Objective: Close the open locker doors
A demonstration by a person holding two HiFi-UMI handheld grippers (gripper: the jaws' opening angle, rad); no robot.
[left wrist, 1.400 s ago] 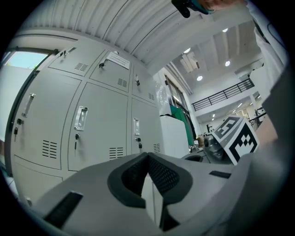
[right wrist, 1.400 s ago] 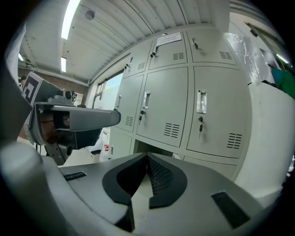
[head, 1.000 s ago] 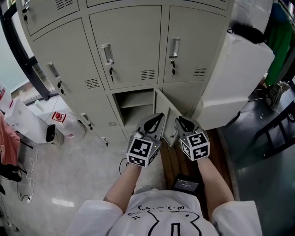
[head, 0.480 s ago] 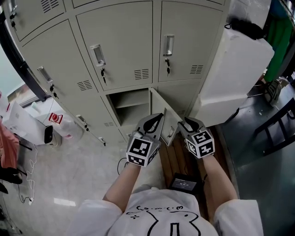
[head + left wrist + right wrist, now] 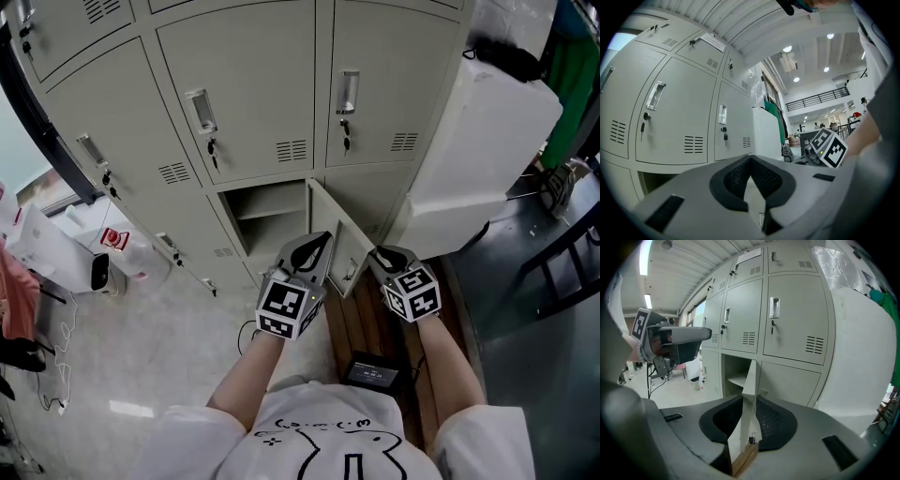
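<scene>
A bottom locker's door stands open, swung out towards me, beside its open compartment with a shelf inside. In the right gripper view that door's edge runs straight up between my right gripper's jaws. Those jaws have just been closing, and the pads stand apart from the thin panel. In the head view the right gripper sits at the door's lower right. My left gripper hovers just left of the door with its tips together, and the left gripper holds nothing.
The locker doors above are closed, with keys in the locks. A large white wrapped box stands right of the lockers. Wooden planks and a black device lie below my hands. A white canister stands at the left.
The right gripper's jaws, shut a second ago, now stand apart around the door's edge, and the gripper has sunk a little. The left gripper has barely moved.
</scene>
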